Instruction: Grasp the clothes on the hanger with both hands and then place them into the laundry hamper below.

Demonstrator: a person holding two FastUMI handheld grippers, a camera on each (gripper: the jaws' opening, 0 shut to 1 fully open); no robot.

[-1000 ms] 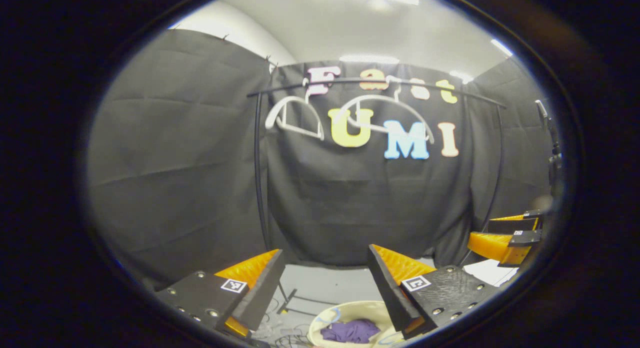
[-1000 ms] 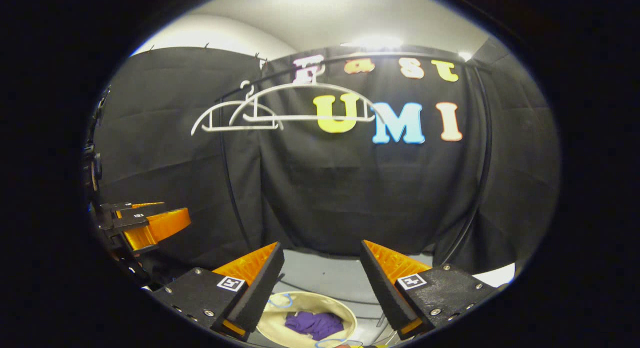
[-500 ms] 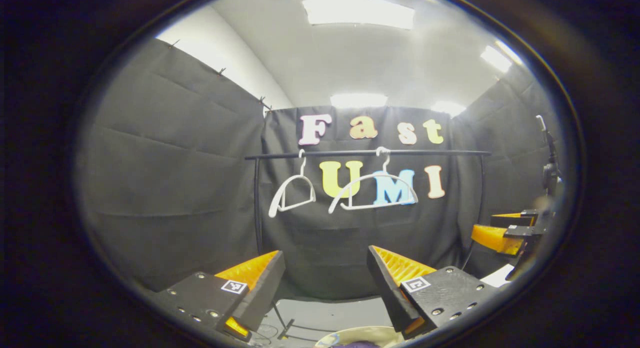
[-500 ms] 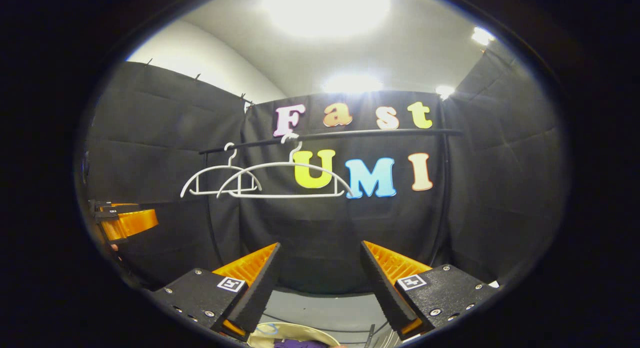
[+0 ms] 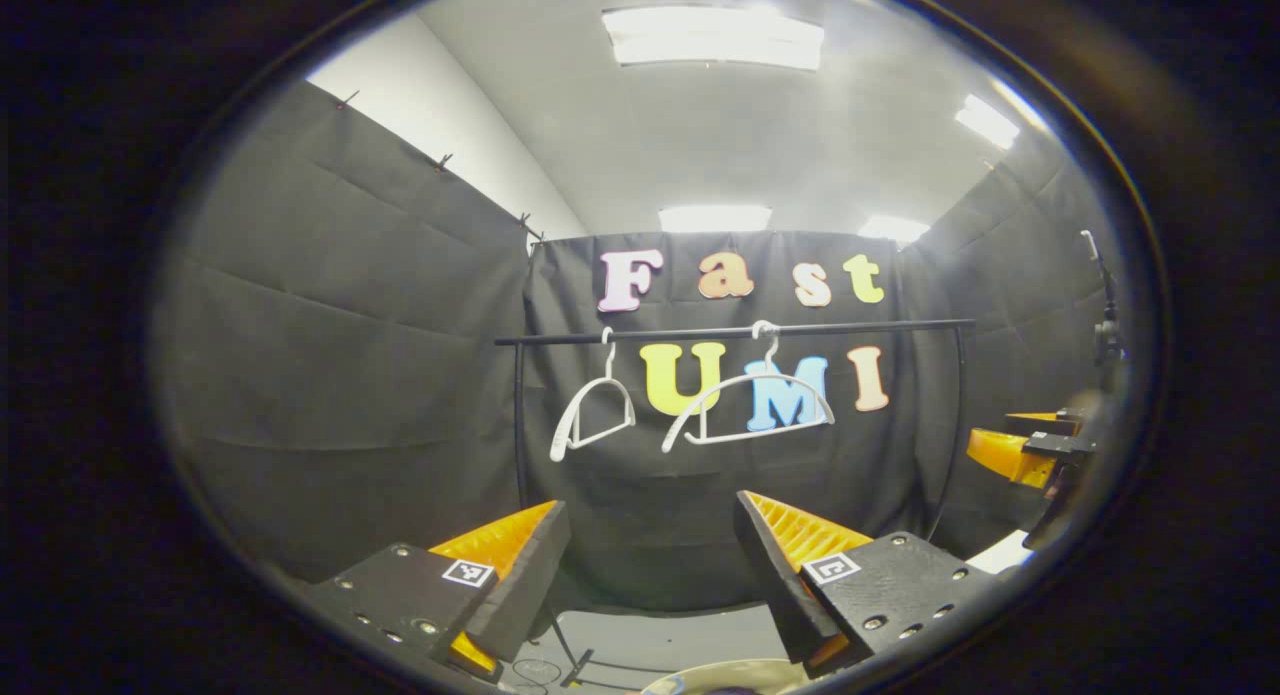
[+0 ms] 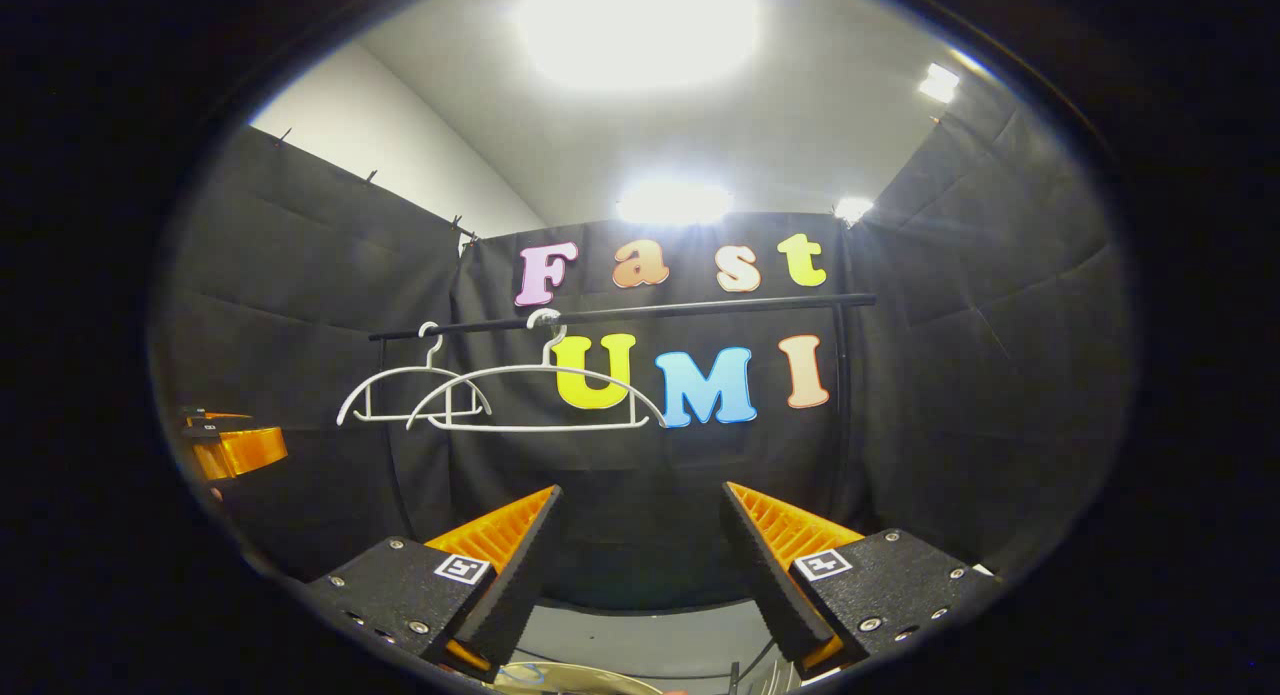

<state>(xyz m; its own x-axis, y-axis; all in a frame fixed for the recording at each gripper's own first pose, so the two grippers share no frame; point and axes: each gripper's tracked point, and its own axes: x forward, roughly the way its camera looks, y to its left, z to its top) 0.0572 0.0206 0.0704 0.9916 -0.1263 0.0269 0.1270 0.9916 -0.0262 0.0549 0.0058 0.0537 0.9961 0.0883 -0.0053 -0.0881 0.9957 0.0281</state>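
Left gripper (image 5: pixel 645 565) and right gripper (image 6: pixel 635 560), each with its ridged orange-and-black fingers spread apart on nothing. Beyond and above both pairs of fingers, two bare white hangers (image 5: pixel 748 410) hang from a thin black rail (image 5: pixel 735 331) whose long axis runs crosswise to the fingers. No clothes hang on them. The pale round rim of the hamper (image 5: pixel 720 672) lies below and just ahead of the fingers; its contents cannot be made out. Judged by this, the task appears finished.
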